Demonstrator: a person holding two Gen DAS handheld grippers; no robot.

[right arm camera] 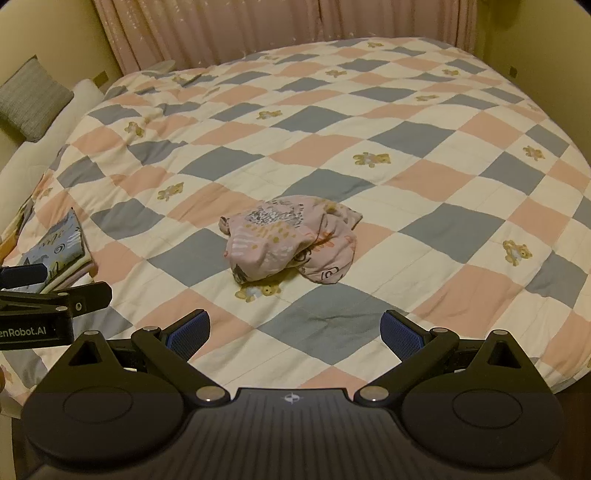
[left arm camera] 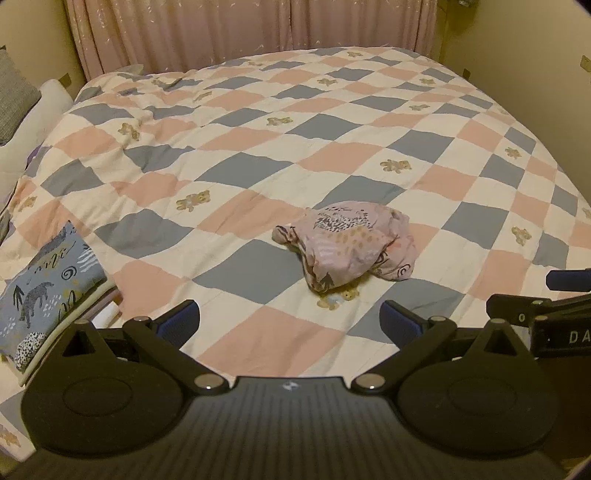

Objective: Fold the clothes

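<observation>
A crumpled pink garment (left arm camera: 351,243) with animal prints lies bunched on the checkered quilt (left arm camera: 258,155), a short way ahead of both grippers. In the right wrist view the same pink garment (right arm camera: 291,236) sits ahead and slightly left of centre. My left gripper (left arm camera: 290,323) is open, held above the quilt's near part with nothing between its blue pads. My right gripper (right arm camera: 295,332) is open too and empty. A folded blue garment (left arm camera: 48,291) with a similar print lies at the bed's left edge, on top of other folded pieces.
The quilt (right arm camera: 406,147) covers the whole bed. Pink curtains (left arm camera: 240,29) hang behind it. A grey cushion (right arm camera: 35,98) and a white pillow (left arm camera: 33,122) lie at the far left. The other gripper shows at the right edge (left arm camera: 554,317) and at the left edge (right arm camera: 44,299).
</observation>
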